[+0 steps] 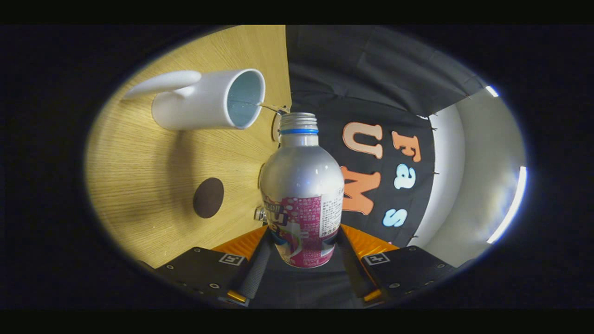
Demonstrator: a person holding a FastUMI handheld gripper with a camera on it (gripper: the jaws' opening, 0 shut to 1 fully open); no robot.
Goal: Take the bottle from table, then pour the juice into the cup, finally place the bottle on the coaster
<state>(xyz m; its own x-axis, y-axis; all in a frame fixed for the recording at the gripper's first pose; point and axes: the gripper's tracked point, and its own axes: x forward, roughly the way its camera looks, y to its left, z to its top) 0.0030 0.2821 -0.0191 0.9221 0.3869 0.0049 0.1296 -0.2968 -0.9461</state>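
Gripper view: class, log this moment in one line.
gripper shut on bottle | bottle tilted, mouth at cup | coaster bare

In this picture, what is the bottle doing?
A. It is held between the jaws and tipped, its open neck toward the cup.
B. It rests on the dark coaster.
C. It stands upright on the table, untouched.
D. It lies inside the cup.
A: the gripper has both jaws pressed on the bottle, whose uncapped neck points at the mouth of the white cup; the coaster is bare.
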